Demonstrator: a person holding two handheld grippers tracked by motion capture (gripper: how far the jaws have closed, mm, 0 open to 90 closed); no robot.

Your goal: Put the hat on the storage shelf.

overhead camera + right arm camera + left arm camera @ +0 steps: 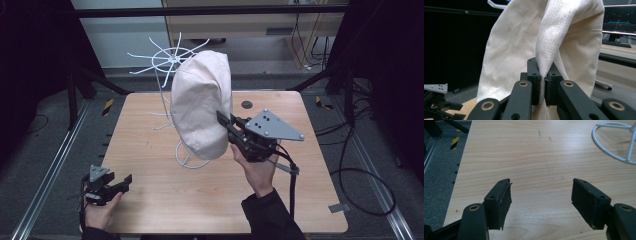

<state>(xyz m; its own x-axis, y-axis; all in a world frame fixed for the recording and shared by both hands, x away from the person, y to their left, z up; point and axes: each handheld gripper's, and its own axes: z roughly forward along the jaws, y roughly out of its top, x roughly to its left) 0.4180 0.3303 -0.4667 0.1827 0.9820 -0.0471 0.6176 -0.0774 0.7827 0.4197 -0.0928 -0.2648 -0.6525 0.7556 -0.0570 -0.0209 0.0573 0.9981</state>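
The wooden worktop point(165, 200) is carrying a white wire stand point(170, 62), whose ring base point(610, 142) is sitting on the wood. A cream fabric hat point(202, 102) is hanging in front of that stand, above the middle of the worktop. With my right gripper point(542, 82) I am clenching my jaws on a fold of the hat's edge. I am resting my left gripper point(541, 198) low near the worktop's near-left corner, its jaws spread wide and gripping nothing.

cream hat point(201, 107), white wire stand point(172, 62), black jaws
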